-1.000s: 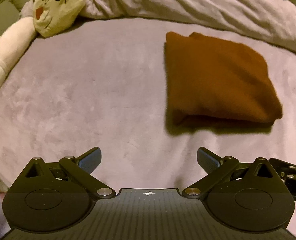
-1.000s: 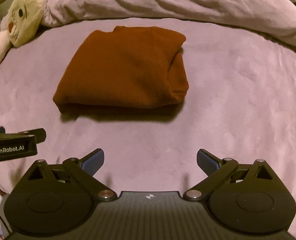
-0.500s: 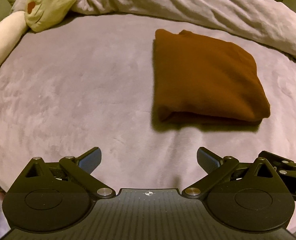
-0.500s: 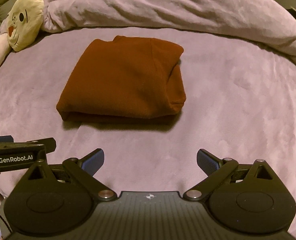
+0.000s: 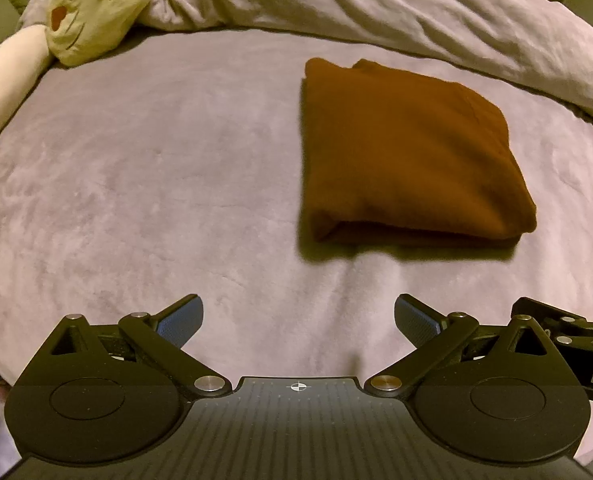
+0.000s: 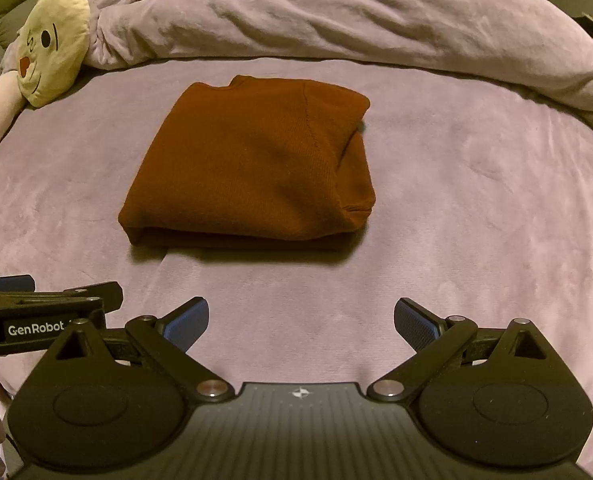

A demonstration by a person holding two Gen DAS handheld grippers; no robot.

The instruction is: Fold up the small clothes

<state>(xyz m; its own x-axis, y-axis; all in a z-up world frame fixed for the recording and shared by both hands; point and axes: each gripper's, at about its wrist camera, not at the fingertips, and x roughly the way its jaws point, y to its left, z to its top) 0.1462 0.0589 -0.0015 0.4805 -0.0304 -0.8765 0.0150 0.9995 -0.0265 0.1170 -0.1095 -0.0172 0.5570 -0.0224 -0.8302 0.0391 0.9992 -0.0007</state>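
Observation:
A rust-brown garment [image 5: 408,156] lies folded into a compact rectangle on the lilac bed sheet [image 5: 156,168]; the right wrist view shows the same garment [image 6: 252,168] just left of centre. My left gripper [image 5: 298,320] is open, empty, and held back from the garment's near left corner. My right gripper [image 6: 300,322] is open too, with nothing between its fingers, and sits a short way in front of the garment's near folded edge. Neither gripper touches the cloth. The left gripper's body [image 6: 36,320] shows at the left edge of the right wrist view.
A rumpled lilac duvet [image 6: 336,12] is heaped along the far side of the bed. A cream plush toy with a cat face [image 5: 92,4] lies at the far left, its long pale arm [image 5: 4,88] running down the left edge. Bare sheet surrounds the garment.
Both grippers have drawn back and risen a little from the folded garment, which now sits farther up in each view. Both stay open. The garment has not moved.

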